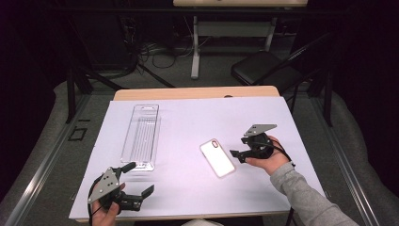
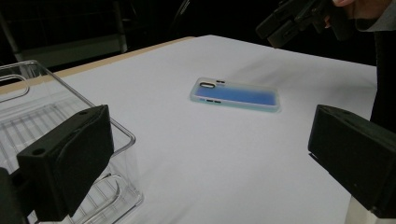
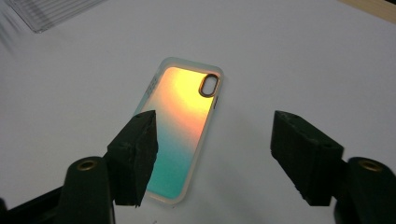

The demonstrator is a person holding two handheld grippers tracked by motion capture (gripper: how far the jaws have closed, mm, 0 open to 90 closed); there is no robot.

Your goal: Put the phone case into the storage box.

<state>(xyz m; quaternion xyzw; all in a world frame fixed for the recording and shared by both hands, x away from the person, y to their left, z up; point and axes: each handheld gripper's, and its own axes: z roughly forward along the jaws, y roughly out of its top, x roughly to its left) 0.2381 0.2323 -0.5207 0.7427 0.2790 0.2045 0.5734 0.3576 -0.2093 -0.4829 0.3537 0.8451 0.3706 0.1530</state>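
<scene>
A phone case with a shimmering orange-to-teal back lies flat on the white table cover, right of centre. My right gripper hovers just to its right, held by a hand in a grey sleeve. In the right gripper view the case lies ahead between the open jaws of that gripper; the left jaw overlaps its edge and no pad presses on it. My left gripper rests open near the front left corner. In its own view, the left gripper faces the case from afar.
A clear plastic tray lies lengthwise at the left, close to my left gripper; its wall and corner show in the gripper views. Beyond the table stand a black folding chair and a desk frame.
</scene>
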